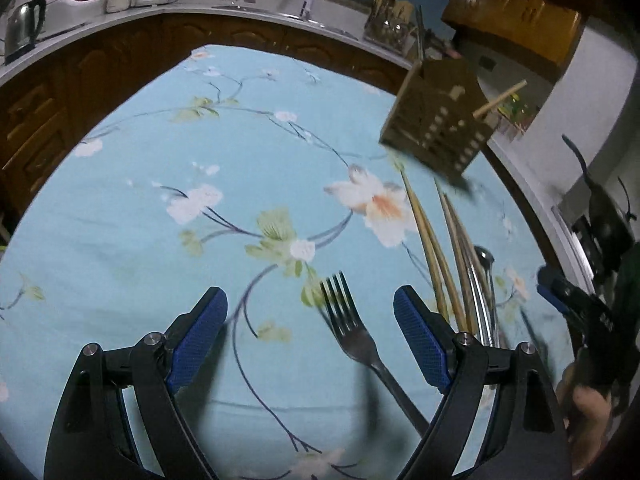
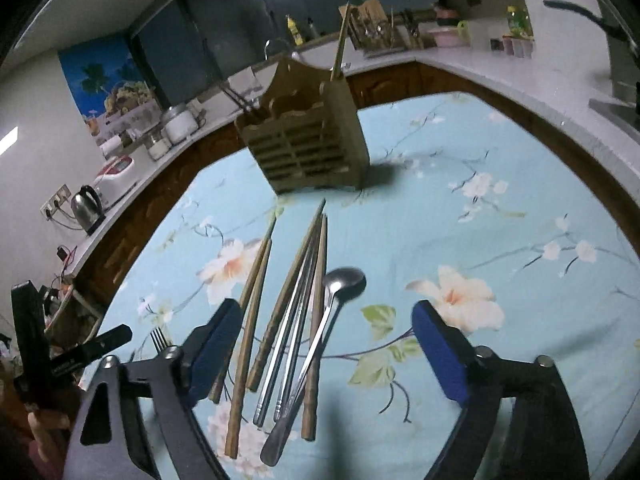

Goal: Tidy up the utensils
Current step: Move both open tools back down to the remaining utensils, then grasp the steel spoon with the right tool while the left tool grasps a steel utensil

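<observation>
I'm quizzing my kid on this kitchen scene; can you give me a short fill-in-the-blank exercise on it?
1. Between the fingers of the left claw lies a metal ____.
2. The spoon rests among wooden and metal ____.
3. The wooden holder stands on a cloth printed with ____.
4. Both claws are ____ and hold nothing; the right claw hangs over the pile.

Missing words: fork; chopsticks; flowers; open

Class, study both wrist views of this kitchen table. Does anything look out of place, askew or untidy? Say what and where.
Yes. The utensils lie loose on the floral tablecloth instead of in the wooden utensil holder: wooden chopsticks, metal chopsticks and a spoon overlap in a heap, with a fork apart. One chopstick already stands in the holder.
</observation>
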The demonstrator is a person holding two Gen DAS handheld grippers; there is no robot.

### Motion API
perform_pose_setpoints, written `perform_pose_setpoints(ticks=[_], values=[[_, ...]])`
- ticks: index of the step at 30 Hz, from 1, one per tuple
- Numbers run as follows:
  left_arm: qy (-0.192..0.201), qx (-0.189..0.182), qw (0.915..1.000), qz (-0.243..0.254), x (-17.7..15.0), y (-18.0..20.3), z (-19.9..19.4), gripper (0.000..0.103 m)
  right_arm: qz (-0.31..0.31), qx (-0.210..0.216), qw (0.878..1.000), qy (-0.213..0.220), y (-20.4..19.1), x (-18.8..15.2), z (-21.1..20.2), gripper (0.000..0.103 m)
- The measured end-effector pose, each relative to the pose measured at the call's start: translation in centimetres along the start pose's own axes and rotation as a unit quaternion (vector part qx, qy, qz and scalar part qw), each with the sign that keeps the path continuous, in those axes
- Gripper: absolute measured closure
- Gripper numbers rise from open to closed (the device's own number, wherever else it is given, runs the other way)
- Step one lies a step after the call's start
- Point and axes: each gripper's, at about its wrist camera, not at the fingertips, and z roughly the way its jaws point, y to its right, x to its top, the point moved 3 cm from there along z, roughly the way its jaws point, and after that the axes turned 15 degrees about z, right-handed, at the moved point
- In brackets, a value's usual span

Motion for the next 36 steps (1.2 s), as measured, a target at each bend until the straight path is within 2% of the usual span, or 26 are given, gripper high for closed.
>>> perform_pose_setpoints(ticks=[3, 6, 8, 11, 13, 14, 15, 16, 19, 21, 22, 24, 30, 36], values=[[-0.004, -0.007, 0.9999, 0.007, -0.3, 0.6, 0.6, 0.016, 0.002, 0.0, 1.0, -0.026, 0.1, -0.5, 1.3, 0.035], [-0.005, -0.014, 0.9998, 0.01, -0.4, 0.9, 1.2, 0.016, 0.007, -0.002, 0.999, -0.039, 0.1, -0.7, 2.3, 0.041], [-0.008, -0.033, 0.9994, -0.004, -0.6, 0.8, 1.9, 0.021, 0.01, -0.002, 0.999, -0.044, 0.2, -0.6, 2.8, 0.043], [-0.003, -0.031, 0.9995, 0.008, -0.5, 1.2, 2.2, 0.027, 0.014, -0.003, 0.998, -0.056, 0.3, -0.4, 3.8, 0.047], [-0.006, -0.039, 0.999, 0.022, -0.2, 1.7, 2.6, 0.048, 0.021, -0.001, 0.998, -0.065, 0.4, -0.2, 4.5, 0.05], [-0.008, -0.038, 0.9988, 0.029, -0.1, 2.0, 2.7, 0.051, 0.025, -0.001, 0.997, -0.068, 0.5, -0.1, 4.8, 0.052], [-0.01, -0.04, 0.9985, 0.036, 0.1, 2.2, 2.9, 0.061, 0.03, 0.0, 0.997, -0.072, 0.7, 0.0, 5.2, 0.054], [-0.014, -0.05, 0.9979, 0.038, 0.1, 2.3, 3.2, 0.076, 0.037, 0.005, 0.997, -0.071, 0.9, 0.2, 5.3, 0.055], [-0.018, -0.078, 0.9963, 0.031, 0.3, 2.3, 3.6, 0.091, 0.044, 0.014, 0.996, -0.073, 1.1, 0.6, 5.7, 0.058], [-0.02, -0.094, 0.9949, 0.029, 0.3, 2.4, 3.7, 0.096, 0.044, 0.014, 0.996, -0.074, 1.0, 0.8, 6.1, 0.066], [-0.019, -0.095, 0.9948, 0.031, 0.3, 2.6, 3.7, 0.098, 0.044, 0.012, 0.996, -0.075, 1.1, 1.0, 6.3, 0.07], [-0.017, -0.09, 0.9951, 0.038, 0.3, 3.0, 3.6, 0.099, 0.051, 0.018, 0.995, -0.087, 1.3, 1.0, 6.7, 0.098], [-0.01, -0.105, 0.9943, 0.016, 0.7, 2.5, 2.9, 0.1, 0.063, 0.033, 0.995, -0.075, 1.6, 1.3, 5.0, 0.101], [0.026, -0.102, 0.9942, 0.02, 2.5, 2.6, 0.2, 0.101, 0.058, 0.054, 0.996, -0.037, 0.8, 2.8, 1.4, 0.101]])
